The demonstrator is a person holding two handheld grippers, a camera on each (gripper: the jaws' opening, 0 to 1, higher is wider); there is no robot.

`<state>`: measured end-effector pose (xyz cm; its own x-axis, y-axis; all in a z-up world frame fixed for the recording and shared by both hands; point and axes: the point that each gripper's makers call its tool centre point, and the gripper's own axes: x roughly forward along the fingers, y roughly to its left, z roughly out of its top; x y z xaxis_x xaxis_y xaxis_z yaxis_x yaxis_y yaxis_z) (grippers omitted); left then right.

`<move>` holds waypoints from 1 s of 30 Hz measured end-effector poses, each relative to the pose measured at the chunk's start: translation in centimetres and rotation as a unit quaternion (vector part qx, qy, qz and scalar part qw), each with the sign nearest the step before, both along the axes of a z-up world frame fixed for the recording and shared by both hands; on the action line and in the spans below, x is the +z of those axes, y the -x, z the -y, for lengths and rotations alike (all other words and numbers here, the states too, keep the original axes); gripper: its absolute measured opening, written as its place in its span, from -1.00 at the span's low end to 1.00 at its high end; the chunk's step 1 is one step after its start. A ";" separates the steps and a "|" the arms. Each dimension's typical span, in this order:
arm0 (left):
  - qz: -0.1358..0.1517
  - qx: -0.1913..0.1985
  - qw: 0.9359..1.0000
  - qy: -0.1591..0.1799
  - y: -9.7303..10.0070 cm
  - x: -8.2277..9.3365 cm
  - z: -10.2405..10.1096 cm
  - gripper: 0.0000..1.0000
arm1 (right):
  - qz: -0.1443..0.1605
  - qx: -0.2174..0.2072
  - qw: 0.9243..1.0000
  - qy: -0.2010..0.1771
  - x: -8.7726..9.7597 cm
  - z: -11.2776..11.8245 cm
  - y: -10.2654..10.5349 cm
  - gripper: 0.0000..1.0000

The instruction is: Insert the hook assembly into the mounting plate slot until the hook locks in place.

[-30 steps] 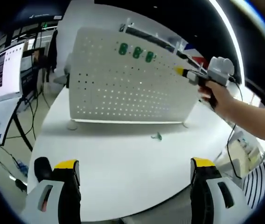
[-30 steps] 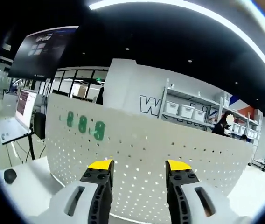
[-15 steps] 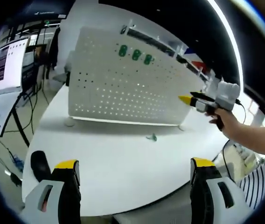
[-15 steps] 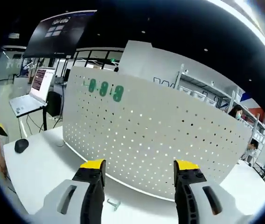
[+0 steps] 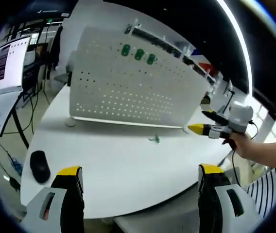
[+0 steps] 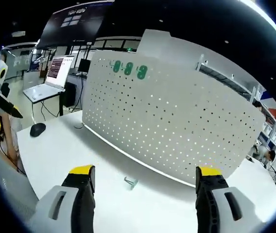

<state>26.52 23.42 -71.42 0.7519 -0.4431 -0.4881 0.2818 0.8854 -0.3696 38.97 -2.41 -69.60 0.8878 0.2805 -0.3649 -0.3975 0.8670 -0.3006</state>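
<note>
Lying loose: small green hook (image 6: 130,181), shape unclear | right tongs (image 6: 145,174) agape

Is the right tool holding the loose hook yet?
No: the right tool is open and empty, and the hook lies on the table before the pegboard.

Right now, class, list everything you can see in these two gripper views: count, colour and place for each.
White perforated mounting plate: one, upright on the table.
Green hooks: three, near the plate's top edge.
Small green hook piece: one, lying on the table before the plate.
White round table: one, bearing everything.
Black computer mouse: one, at the table's edge.
Laptop: one, on a stand beyond the table.
Left gripper: yellow-tipped, open.
Right gripper: yellow-tipped, open.
</note>
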 end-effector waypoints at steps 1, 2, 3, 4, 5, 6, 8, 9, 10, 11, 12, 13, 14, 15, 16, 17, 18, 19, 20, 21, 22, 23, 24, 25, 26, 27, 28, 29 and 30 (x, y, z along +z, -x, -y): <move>0.000 -0.001 1.000 -0.001 0.1 0.0 0.1 1.00 | 0.001 0.000 1.000 -0.001 -0.2 0.3 0.5 0.65; 0.001 -0.002 1.000 -0.002 0.2 0.0 0.2 1.00 | 0.005 -0.001 1.000 0.001 -0.3 0.5 0.8 0.66; 0.000 -0.003 1.000 -0.003 0.3 0.0 0.3 1.00 | 0.005 -0.002 1.000 0.003 -0.6 0.9 1.1 0.67; -0.001 -0.003 1.000 -0.004 0.3 -0.1 0.3 1.00 | -0.002 -0.006 1.000 0.001 -0.8 1.2 1.4 0.69; -0.002 -0.003 1.000 -0.003 0.4 -0.1 0.4 1.00 | -0.007 -0.008 1.000 -0.002 -1.1 1.4 1.7 0.71; -0.002 -0.003 1.000 -0.003 0.4 -0.1 0.5 1.00 | -0.014 -0.013 1.000 -0.003 -1.5 1.9 2.1 0.72; -0.002 -0.007 1.000 -0.006 0.5 -0.2 0.9 1.00 | -0.020 -0.017 1.000 -0.005 -1.9 2.6 2.6 0.74; -0.001 -0.010 1.000 -0.008 0.5 -0.2 1.1 1.00 | -0.025 -0.019 0.999 -0.008 -2.2 3.0 3.0 0.75; -0.001 -0.011 1.000 -0.009 0.5 -0.2 1.3 1.00 | -0.027 -0.019 0.999 -0.007 -2.5 3.3 3.4 0.75; 0.000 -0.012 1.000 -0.008 0.5 -0.1 1.5 1.00 | -0.026 -0.016 1.000 -0.006 -2.6 3.5 3.6 0.72; 0.000 -0.012 1.000 -0.008 0.5 -0.1 1.6 1.00 | -0.024 -0.014 1.000 -0.003 -2.6 3.7 3.9 0.69; -0.001 -0.013 1.000 -0.008 0.6 -0.2 1.8 1.00 | -0.020 -0.012 1.000 0.002 -2.6 4.0 4.2 0.66; -0.003 -0.013 1.000 -0.009 0.7 -0.3 1.9 1.00 | -0.019 -0.011 1.000 0.006 -2.7 4.2 4.4 0.65; -0.006 -0.014 1.000 -0.011 0.8 -0.5 2.0 1.00 | -0.023 -0.013 1.000 0.008 -2.8 4.6 4.6 0.65; -0.008 -0.016 1.000 -0.011 0.9 -0.6 2.2 1.00 | -0.026 -0.017 0.999 0.006 -3.0 4.8 4.8 0.67; -0.008 -0.016 1.000 -0.011 0.9 -0.7 2.3 1.00 | -0.039 -0.030 0.999 -0.004 -3.4 5.3 5.2 0.73; -0.010 -0.018 1.000 -0.011 1.0 -0.7 2.4 1.00 | -0.042 -0.032 0.999 -0.008 -3.5 5.5 5.3 0.75; -0.010 -0.019 1.000 -0.012 1.0 -0.8 2.6 1.00 | -0.041 -0.032 0.999 -0.009 -3.5 5.7 5.5 0.74; -0.008 -0.019 1.000 -0.013 1.0 -0.7 2.7 1.00 | -0.041 -0.033 0.999 -0.008 -3.7 5.9 5.8 0.70; -0.007 -0.019 1.000 -0.013 1.1 -0.8 2.8 1.00 | -0.041 -0.033 0.999 -0.007 -3.8 6.0 5.9 0.68; -0.008 -0.020 1.000 -0.013 1.1 -1.0 2.9 1.00 | -0.036 -0.029 0.999 -0.004 -3.8 6.0 6.3 0.65; -0.012 -0.022 1.000 -0.011 1.1 -1.2 3.0 1.00 | -0.035 -0.026 0.999 -0.004 -3.9 6.0 6.5 0.62; -0.017 -0.025 1.000 -0.008 1.2 -1.4 3.3 1.00 | -0.039 -0.025 0.999 -0.002 -4.1 6.0 6.8 0.62; -0.018 -0.026 0.999 -0.008 1.3 -1.5 3.4 1.00 | -0.044 -0.024 0.999 0.000 -4.4 6.1 7.1 0.62; -0.020 -0.029 0.999 -0.008 1.3 -1.6 3.6 1.00 | -0.048 -0.024 0.999 -0.002 -4.6 6.1 7.4 0.59; -0.020 -0.030 0.999 -0.009 1.3 -1.6 3.6 1.00 | -0.052 -0.023 0.998 -0.003 -4.8 6.1 7.6 0.57; -0.021 -0.030 0.999 -0.008 1.3 -1.6 3.7 1.00 | -0.058 -0.024 0.998 -0.004 -5.1 6.1 7.9 0.55; -0.020 -0.030 0.999 -0.006 1.2 -1.5 3.7 1.00 | -0.059 -0.024 0.998 -0.004 -5.2 6.2 8.0 0.52; -0.018 -0.030 0.999 -0.005 1.2 -1.4 3.8 1.00 | -0.064 -0.025 0.998 -0.005 -5.4 6.2 8.3 0.51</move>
<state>25.36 19.64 -72.83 0.7059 -0.4812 -0.5197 0.3203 0.8714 -0.3716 30.71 -8.63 -74.99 0.8468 0.2404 -0.4745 -0.3879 0.8895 -0.2415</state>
